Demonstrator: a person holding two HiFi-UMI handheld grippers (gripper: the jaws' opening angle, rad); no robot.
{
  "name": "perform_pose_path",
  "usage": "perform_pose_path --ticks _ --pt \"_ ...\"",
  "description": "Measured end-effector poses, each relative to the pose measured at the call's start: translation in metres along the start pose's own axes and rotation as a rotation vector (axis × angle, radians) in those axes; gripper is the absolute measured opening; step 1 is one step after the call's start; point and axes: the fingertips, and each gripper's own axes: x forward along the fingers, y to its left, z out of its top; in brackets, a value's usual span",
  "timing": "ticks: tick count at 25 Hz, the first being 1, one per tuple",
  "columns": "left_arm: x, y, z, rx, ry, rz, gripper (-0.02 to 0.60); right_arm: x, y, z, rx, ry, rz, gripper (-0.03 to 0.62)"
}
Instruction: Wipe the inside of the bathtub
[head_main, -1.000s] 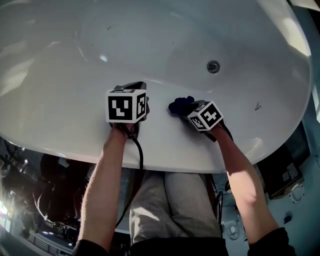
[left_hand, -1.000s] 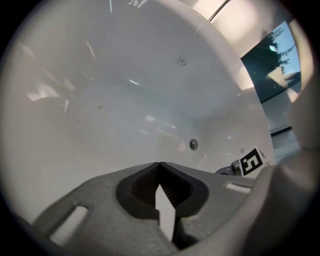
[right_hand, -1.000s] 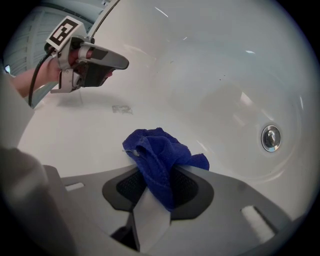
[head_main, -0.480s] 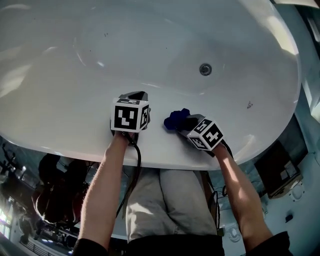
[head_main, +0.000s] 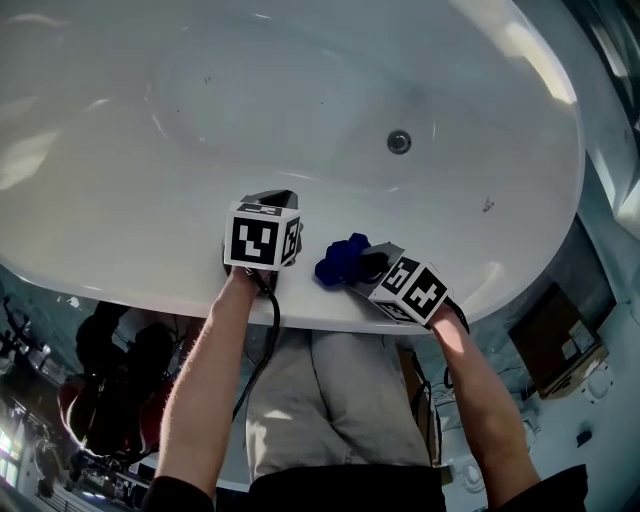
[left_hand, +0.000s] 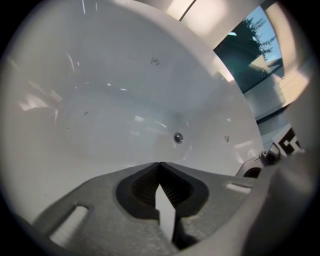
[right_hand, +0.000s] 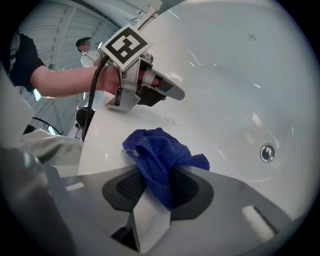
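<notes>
Now, right gripper (head_main: 366, 263) tight on blue cloth (head_main: 340, 258), left gripper (head_main: 272, 198) closed empty, bathtub (head_main: 300, 90) lengthwise left-to-right.

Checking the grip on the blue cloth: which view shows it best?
The right gripper view: the blue cloth sits close, pinched between the jaws. The head view shows only a small bunch; the left gripper view shows none.
</notes>
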Motion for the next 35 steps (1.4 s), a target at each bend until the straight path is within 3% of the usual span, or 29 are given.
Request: perform_pose_path --ticks 4,9,16,19,26,35 --pt "-0.018 -0.014 -0.001 -0.033 -0.023 -0.025 0.005 -0.013 0.018 -0.001 0.026 -0.03 0.021 0.135" --pt "-0.035 -0.03 0.007 -0.02 -0.052 -0.022 0.005 -0.033 0.042 0.005 0.03 -0.076 0.044 0.133" --pt "-0.033 -0.047 0.019 -0.007 -0.077 -0.038 0.005 -0.052 0.061 0.009 0.053 -0.096 0.162 0.13" --pt "-0.028 -0.044 0.012 -0.016 -0.057 -0.035 0.005 -0.049 0.06 0.011 0.05 -0.101 0.166 0.13" --pt "-0.022 -0.034 0.015 -0.019 -0.048 -0.025 0.005 -0.051 0.021 0.032 0.05 -0.161 0.088 0.132" --pt "0.005 -0.033 0.029 0.008 -0.031 -0.034 0.005 -0.055 -0.081 0.043 0.085 -0.168 -0.071 0.132"
